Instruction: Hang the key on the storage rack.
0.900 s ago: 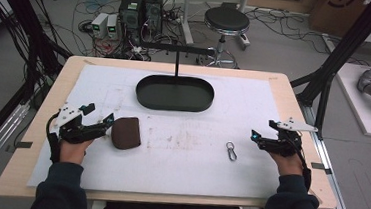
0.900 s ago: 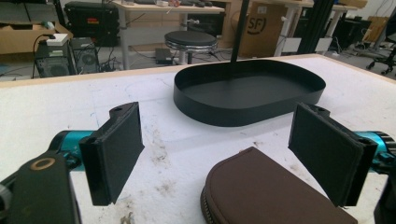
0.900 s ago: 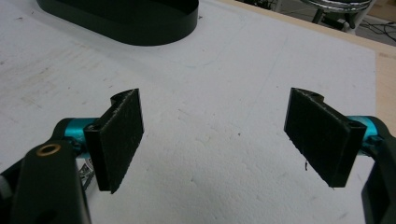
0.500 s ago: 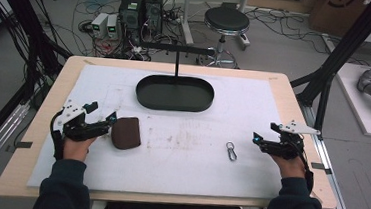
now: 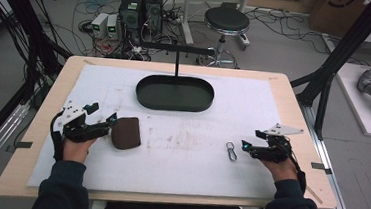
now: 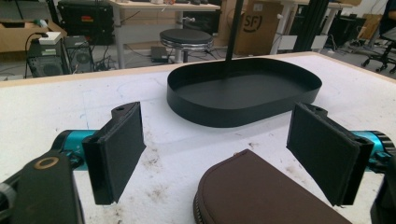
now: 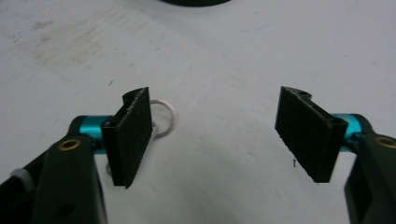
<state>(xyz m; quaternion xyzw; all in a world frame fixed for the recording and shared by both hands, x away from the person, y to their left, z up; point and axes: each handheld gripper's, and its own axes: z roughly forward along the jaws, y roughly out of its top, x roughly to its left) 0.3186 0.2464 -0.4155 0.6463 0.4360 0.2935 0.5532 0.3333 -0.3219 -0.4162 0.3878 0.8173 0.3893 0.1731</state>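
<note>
A: Where did the brown zip pouch (image 5: 126, 133) lie?

B: On the white mat (image 5: 179, 154), just off the left gripper (image 5: 107, 126) at its 3 o'clock, long axis running 12 to 6. Its jaws stood apart and empty, the pouch's near end low between them in the left gripper view.

A: And the right gripper (image 5: 246, 145)?

B: Jaws apart too, holding nothing, with the metal clip (image 5: 231, 151) just beside it at 9 o'clock.

A: Count?

B: 1 pouch, 1 clip, 1 black oval tray (image 5: 146, 97) at 12 o'clock, 2 grippers. The left looked better placed for the pouch.
</note>
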